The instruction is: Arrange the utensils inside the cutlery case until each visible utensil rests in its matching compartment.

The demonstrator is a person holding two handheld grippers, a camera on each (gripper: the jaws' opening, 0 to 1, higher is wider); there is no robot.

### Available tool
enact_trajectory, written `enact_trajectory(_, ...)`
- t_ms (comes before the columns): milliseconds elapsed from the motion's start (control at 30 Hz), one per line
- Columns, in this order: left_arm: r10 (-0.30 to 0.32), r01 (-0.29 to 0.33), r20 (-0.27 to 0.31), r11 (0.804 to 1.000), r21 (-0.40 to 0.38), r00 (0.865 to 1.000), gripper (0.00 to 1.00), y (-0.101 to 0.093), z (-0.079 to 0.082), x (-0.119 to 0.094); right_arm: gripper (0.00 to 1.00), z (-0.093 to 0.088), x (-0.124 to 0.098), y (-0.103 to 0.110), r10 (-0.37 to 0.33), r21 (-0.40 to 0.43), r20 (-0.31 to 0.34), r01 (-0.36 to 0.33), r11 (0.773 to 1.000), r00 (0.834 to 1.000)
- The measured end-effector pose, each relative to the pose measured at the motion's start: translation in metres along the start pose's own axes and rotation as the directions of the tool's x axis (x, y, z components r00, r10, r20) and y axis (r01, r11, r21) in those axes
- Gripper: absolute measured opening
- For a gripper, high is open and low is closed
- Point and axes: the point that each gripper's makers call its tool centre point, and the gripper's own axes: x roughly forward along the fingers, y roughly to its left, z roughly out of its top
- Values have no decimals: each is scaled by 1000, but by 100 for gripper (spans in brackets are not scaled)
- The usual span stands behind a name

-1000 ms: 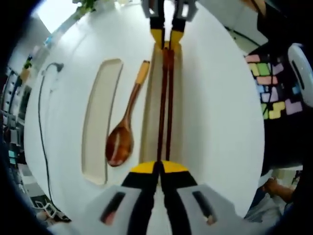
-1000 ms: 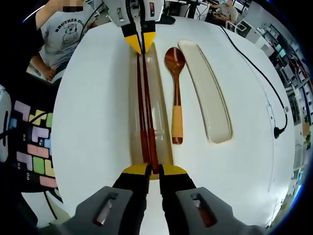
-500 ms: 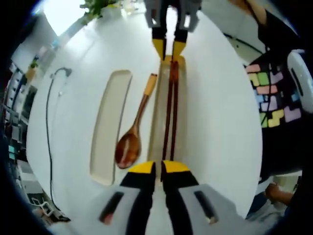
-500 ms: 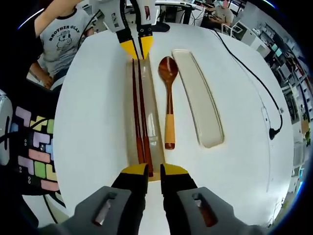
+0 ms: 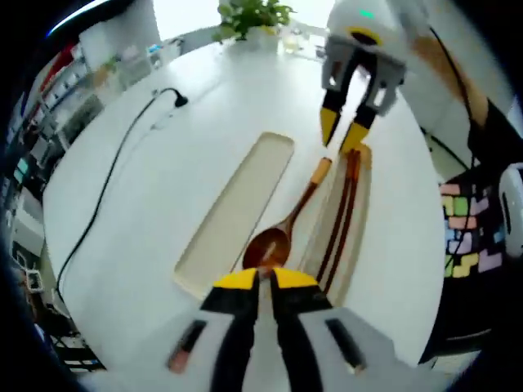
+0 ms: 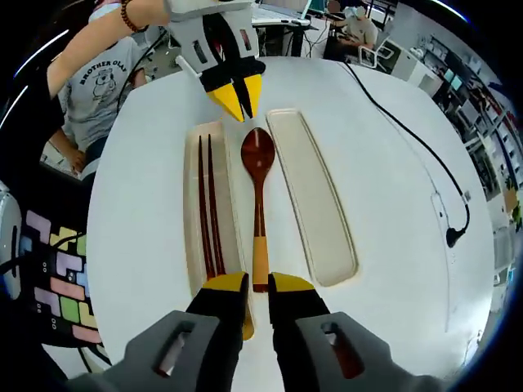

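White table (image 6: 392, 245) carries my spoon (image 6: 259, 204) between 2 trays; my left gripper (image 5: 263, 282) nearly closed over its bowl, my right gripper (image 6: 256, 287) slightly apart at its handle.

Reddish-brown spoon (image 6: 258, 190), seemingly orange-handled

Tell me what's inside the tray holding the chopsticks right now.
Just the pair of chopsticks, lying lengthwise in the tray. The wooden spoon lies outside on the table, between it and the empty tray. The right gripper's jaws cover the tray's near corner.
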Motion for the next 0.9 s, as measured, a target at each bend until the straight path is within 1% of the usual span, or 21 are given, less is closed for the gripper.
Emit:
enact_trajectory(100, -48, 54, 54, 992, -111, 997, 7, -1, -1, 4, 9, 7, 6, -1, 1, 13, 16, -2, 1000, 1000)
enact_trajectory(133, -51, 63, 73, 983, -170, 996, 8, 0, -1, 5, 9, 8, 8, -2, 0, 16, 17, 0, 1000, 1000)
enact_trajectory(167, -54, 71, 89, 975, -211, 995, 10, 1, -1, 6, 9, 9, 9, -2, -1, 17, 18, 1, 1000, 1000)
enact_trajectory(200, -52, 75, 98, 967, -244, 994, 15, 3, -3, 7, 9, 10, 10, -3, -2, 17, 19, 2, 1000, 1000)
enact_trajectory(233, -46, 76, 103, 950, -303, 994, 17, 5, -4, 8, 9, 11, 11, -3, -5, 17, 19, 4, 1000, 1000)
enact_trajectory(300, -67, 107, 123, 929, -355, 990, 17, 3, -7, 11, 9, 11, 14, -4, -12, 16, 16, 12, 1000, 1000)
enact_trajectory(333, -76, 121, 132, 921, -371, 988, 17, 1, -8, 12, 9, 11, 15, -5, -17, 14, 16, 17, 1000, 1000)
enact_trajectory(367, -85, 131, 136, 918, -375, 987, 18, -1, -10, 12, 9, 11, 17, -5, -19, 13, 18, 19, 1000, 1000)
enact_trajectory(433, -85, 138, 145, 903, -406, 986, 20, -2, -11, 14, 9, 10, 21, -5, -14, 10, 14, 14, 1000, 1000)
enact_trajectory(467, -87, 142, 148, 894, -425, 985, 20, -2, -12, 15, 9, 9, 24, -4, -11, 8, 8, 11, 1000, 1000)
enact_trajectory(500, -92, 151, 150, 879, -452, 984, 20, -4, -13, 16, 9, 8, 26, -5, -14, 5, 0, 14, 1000, 1000)
enact_trajectory(533, -102, 164, 156, 869, -467, 982, 20, -5, -13, 17, 9, 7, 27, -5, -19, 0, -5, 19, 1000, 1000)
enact_trajectory(600, -108, 176, 165, 856, -486, 980, 21, -7, -14, 20, 9, 7, 28, -5, -20, -9, -8, 20, 1000, 1000)
enact_trajectory(700, -110, 181, 165, 841, -510, 980, 22, -8, -16, 25, 9, 8, 30, -3, -12, -11, -10, 11, 1000, 1000)
enact_trajectory(833, -107, 173, 155, 840, -515, 982, 22, -8, -20, 29, 9, 9, 33, -2, -7, -13, -5, 7, 1000, 1000)
enact_trajectory(900, -114, 184, 163, 831, -525, 980, 22, -10, -20, 29, 9, 9, 32, -2, -6, -17, -5, 6, 1000, 1000)
